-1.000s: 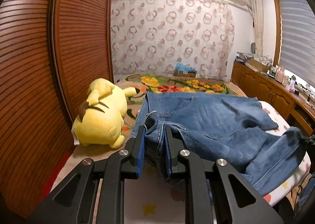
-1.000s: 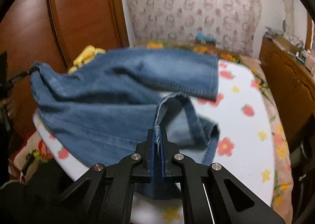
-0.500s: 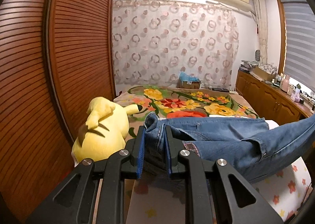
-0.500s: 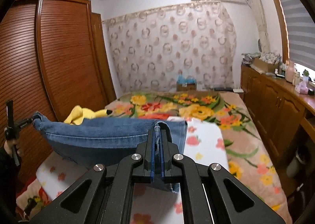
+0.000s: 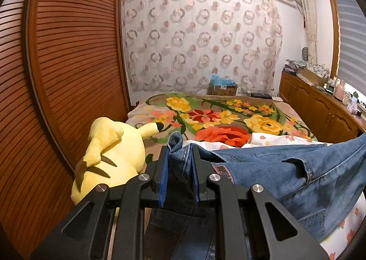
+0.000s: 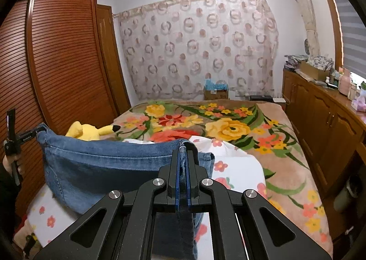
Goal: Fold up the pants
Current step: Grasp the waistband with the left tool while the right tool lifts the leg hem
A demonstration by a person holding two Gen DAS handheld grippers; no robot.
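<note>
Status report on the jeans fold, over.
Left gripper and right gripper both clamped on jeans, held off the bed. Yellow plush toy sits beside them.

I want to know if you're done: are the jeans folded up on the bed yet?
Not yet. The jeans hang stretched between the left gripper and right gripper, lifted above the bed.

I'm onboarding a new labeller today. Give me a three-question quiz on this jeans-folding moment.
1. True or false: both the left claw and the right claw are clamped on the jeans.
2. The yellow plush toy lies: A) beside the wooden wardrobe, B) on the sideboard, C) on the floor.
3. Fill in: the jeans hang stretched between the two ____.

Key: 1 true; 2 A; 3 claws.
</note>
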